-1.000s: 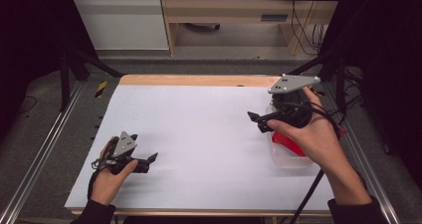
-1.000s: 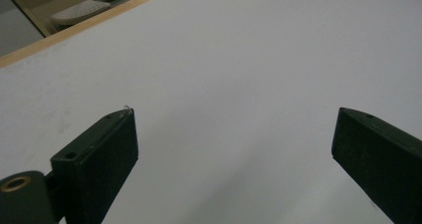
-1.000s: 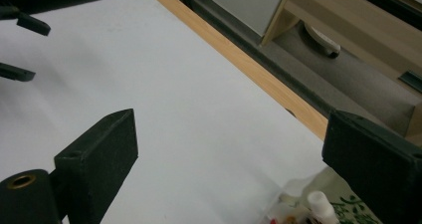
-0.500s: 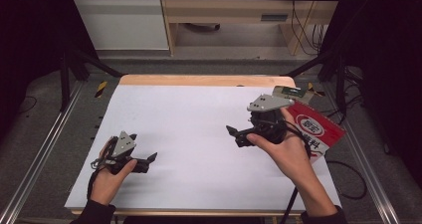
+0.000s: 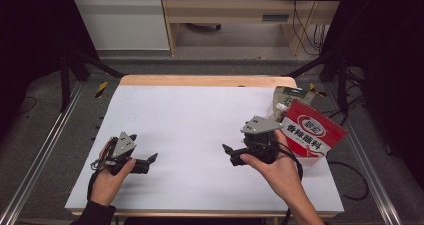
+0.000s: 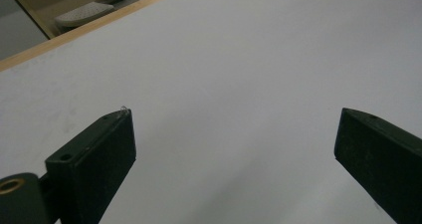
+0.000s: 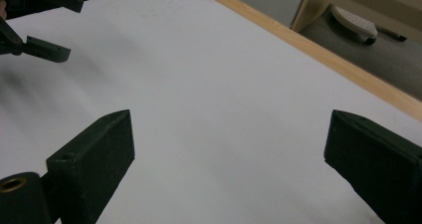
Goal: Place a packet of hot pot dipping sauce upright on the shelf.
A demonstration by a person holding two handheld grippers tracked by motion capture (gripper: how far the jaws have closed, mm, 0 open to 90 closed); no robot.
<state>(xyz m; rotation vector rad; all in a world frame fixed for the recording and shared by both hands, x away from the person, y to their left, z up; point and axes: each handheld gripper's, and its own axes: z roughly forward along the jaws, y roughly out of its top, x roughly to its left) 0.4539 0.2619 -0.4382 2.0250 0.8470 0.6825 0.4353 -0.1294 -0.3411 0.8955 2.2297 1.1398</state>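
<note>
A person works two handheld grippers over a white table. The right gripper, at about four o'clock on the table, points toward nine o'clock with its jaws spread wide and nothing between them. Just beside it, toward two o'clock at the table's right edge, a red-and-white pouch lies tilted, with a green-capped pouch behind it. The left gripper, at about eight o'clock, rests low on the sheet, jaws likewise wide apart and empty, well apart from both pouches.
</note>
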